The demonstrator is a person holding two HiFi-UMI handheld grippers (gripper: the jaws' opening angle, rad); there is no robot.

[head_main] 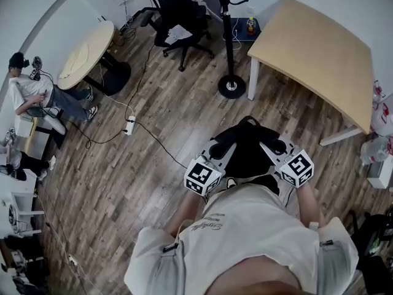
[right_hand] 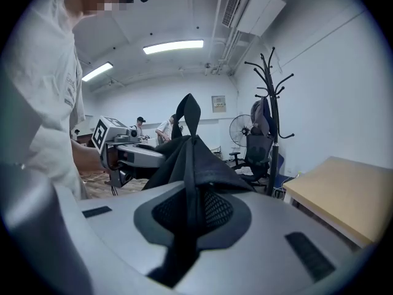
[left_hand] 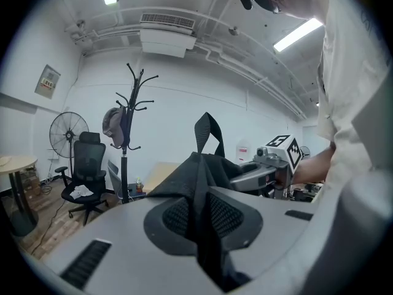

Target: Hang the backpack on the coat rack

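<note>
wood plank floor (head_main: 153,165) runs across the whole head view. a pale square table (head_main: 319,48) stands at the upper right and a round table (head_main: 86,54) at the upper left. a black office chair (head_main: 178,17) sits at the top, just left of the coat rack (head_main: 227,35). the rack's round base rests on the floor near the square table's corner. in the left gripper view its upper hooks carry a grey cap and a dark garment.

the backpack (head_main: 245,149), black, hangs in front of my torso, clear of the floor and well apart from the rack. it is carried between my two claws.

my left gripper (left_hand: 199,217) is clamped on a fold of the backpack's fabric, which fills the line between its pads. my right gripper (right_hand: 193,211) is clamped on the fabric likewise, from the other side. both point roughly level and angle inward toward each other.

the backpack's top loop (left_hand: 209,131) stands upright above the gathered cloth.
</note>
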